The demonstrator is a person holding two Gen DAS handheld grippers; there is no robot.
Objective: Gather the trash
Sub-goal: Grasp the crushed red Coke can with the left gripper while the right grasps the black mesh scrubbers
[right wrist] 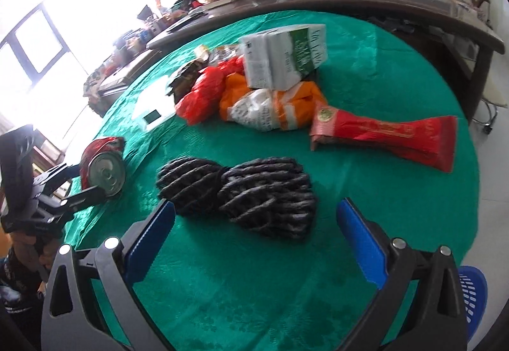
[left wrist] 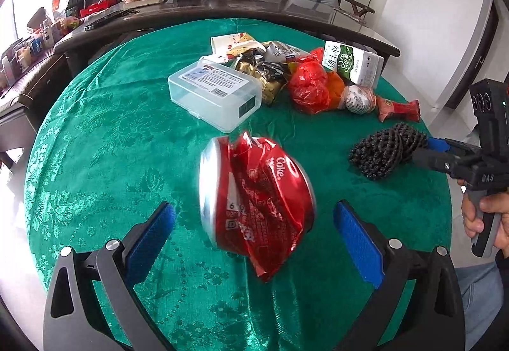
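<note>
A crushed red Coke can (left wrist: 254, 201) lies on the green tablecloth (left wrist: 105, 141), between the open fingers of my left gripper (left wrist: 254, 233); the pads do not touch it. It also shows in the right wrist view (right wrist: 103, 166). A black knobbly bundle (right wrist: 241, 195) lies just ahead of my open right gripper (right wrist: 254, 230), apart from the pads. In the left wrist view the right gripper (left wrist: 428, 150) reaches the bundle (left wrist: 385, 154) from the right. Further back lie a clear plastic box (left wrist: 213, 93), a red bag (left wrist: 310, 87), a green-white carton (left wrist: 351, 63) and a red wrapper (right wrist: 388, 136).
Snack wrappers (left wrist: 251, 55) and an orange-white pack (right wrist: 270, 109) lie in the pile at the back of the round table. A dark long table (left wrist: 254, 7) with bowls and a plant stands behind. A blue basket (right wrist: 474, 297) shows at the lower right.
</note>
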